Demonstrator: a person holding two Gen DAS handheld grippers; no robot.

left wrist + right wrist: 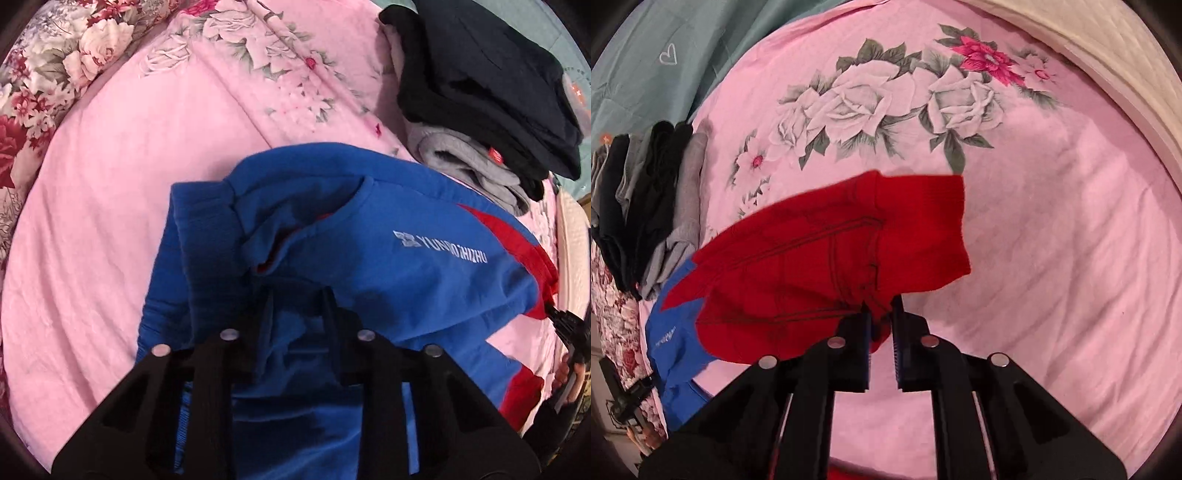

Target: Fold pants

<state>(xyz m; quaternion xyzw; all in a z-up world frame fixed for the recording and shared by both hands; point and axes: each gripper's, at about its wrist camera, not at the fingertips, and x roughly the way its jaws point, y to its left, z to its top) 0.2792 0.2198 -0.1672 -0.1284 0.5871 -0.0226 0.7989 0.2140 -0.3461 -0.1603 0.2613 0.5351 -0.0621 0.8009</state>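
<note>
The pants (pixel 369 251) are blue with red side panels and white lettering, held up over a pink floral bedsheet (pixel 110 221). My left gripper (pixel 295 295) is shut on the blue fabric near the waistband. My right gripper (pixel 881 308) is shut on the red part of the pants (pixel 831 258), which hangs off its fingertips; the blue part (pixel 676 339) trails to the lower left. The right gripper also shows at the right edge of the left wrist view (pixel 565 325).
A stack of folded dark and grey clothes (pixel 487 99) lies at the far right of the bed, also at the left in the right wrist view (pixel 653 206). A floral quilt (pixel 55 74) lies at the left. A cream cover (pixel 1108 74) and teal cloth (pixel 665 48) border the sheet.
</note>
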